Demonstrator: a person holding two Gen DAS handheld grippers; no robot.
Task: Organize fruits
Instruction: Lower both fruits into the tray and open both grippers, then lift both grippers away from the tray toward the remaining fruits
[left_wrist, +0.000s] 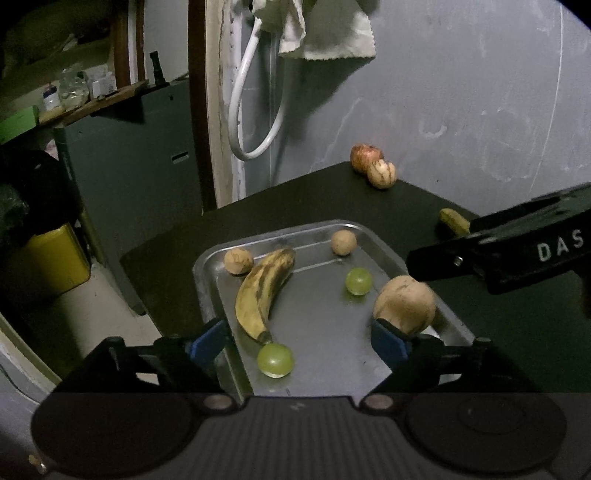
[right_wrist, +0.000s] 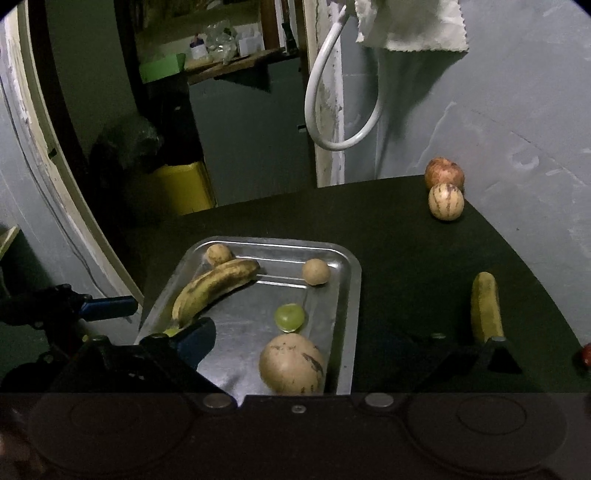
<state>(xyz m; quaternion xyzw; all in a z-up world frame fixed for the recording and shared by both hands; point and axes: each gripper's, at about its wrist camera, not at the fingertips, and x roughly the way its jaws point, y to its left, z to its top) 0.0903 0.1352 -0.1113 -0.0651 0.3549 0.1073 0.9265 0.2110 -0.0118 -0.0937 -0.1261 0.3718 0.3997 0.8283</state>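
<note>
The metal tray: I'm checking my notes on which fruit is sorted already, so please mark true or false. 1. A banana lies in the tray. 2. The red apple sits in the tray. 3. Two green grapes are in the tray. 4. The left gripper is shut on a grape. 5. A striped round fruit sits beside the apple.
1. True: the banana lies in the tray.
2. False: the apple sits on the table.
3. True: grapes.
4. False: the left gripper is open, holding nothing.
5. True: striped fruit.

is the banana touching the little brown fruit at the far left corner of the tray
Touching: in the right wrist view the banana overlaps the small brown fruit with no tray metal between.
</note>
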